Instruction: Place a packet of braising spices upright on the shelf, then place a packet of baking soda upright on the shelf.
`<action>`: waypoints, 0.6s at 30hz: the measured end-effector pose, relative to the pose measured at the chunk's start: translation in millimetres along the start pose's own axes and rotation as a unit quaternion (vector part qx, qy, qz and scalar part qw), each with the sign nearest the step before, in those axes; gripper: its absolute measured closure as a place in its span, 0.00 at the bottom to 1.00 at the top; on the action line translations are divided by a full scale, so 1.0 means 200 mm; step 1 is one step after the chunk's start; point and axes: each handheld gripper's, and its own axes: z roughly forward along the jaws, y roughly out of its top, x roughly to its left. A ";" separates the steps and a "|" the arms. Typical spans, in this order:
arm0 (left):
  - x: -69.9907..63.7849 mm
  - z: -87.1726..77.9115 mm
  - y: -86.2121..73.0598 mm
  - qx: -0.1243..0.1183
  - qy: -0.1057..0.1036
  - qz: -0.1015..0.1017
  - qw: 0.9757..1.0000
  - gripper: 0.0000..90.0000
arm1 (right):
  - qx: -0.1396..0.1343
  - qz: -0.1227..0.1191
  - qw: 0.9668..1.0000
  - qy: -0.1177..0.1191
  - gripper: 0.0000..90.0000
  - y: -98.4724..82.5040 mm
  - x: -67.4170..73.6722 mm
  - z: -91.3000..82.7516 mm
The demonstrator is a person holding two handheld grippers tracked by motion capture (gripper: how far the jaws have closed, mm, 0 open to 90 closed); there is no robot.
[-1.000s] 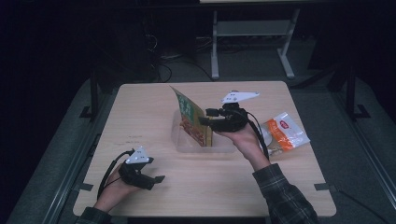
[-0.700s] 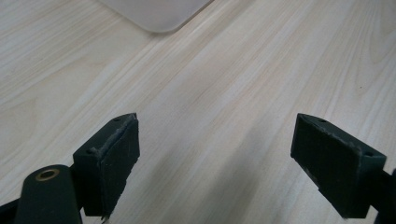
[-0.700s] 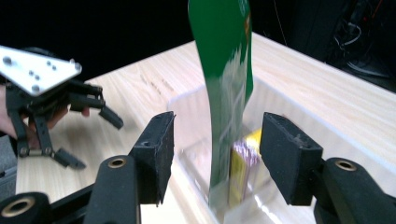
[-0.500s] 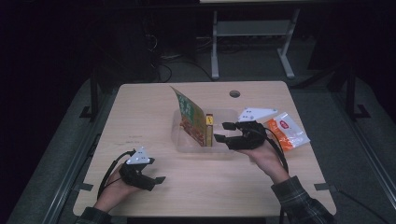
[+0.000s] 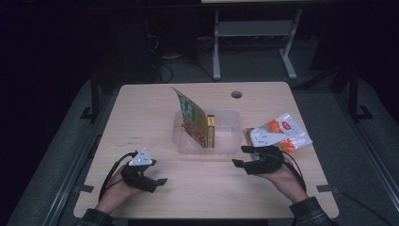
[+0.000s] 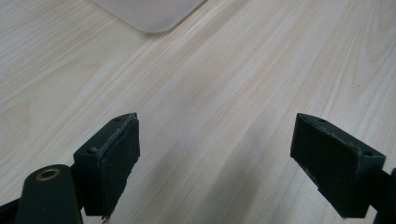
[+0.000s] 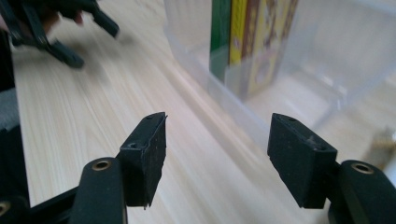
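Tools: left [image 5: 157,181] & right [image 5: 237,157] both apart, empty, right just widening, over pale wood table [image 5: 141,117], dark room.

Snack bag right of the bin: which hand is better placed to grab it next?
Right, probably. The right tongs sit open and empty just in front of the orange-white snack bag; the left tongs rest near the table's opposite front corner, with the clear bin between.

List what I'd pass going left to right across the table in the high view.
Left gripper → green packet leaning in the clear tub → yellow box → right gripper, jaws open and empty → orange and white bag.
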 end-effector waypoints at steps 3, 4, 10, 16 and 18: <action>0.00 0.00 0.00 -0.001 0.000 -0.001 1.000 0.17 | 0.014 0.002 1.000 -0.006 0.40 -0.05 -0.01 -0.01; 0.00 0.00 0.00 -0.001 0.000 -0.001 1.000 0.17 | 0.014 0.002 1.000 -0.006 0.40 -0.05 -0.01 -0.01; 0.00 0.00 0.00 -0.002 -0.001 0.001 1.000 0.17 | 0.027 0.023 0.999 -0.041 0.39 -0.12 -0.09 -0.07; 0.00 0.01 0.00 -0.001 -0.002 -0.002 1.000 0.17 | 0.026 0.042 0.995 -0.086 0.43 -0.15 -0.22 -0.11; 0.00 0.01 0.00 0.003 -0.002 0.001 1.000 0.17 | 0.022 0.051 0.994 -0.098 0.48 -0.15 -0.26 -0.12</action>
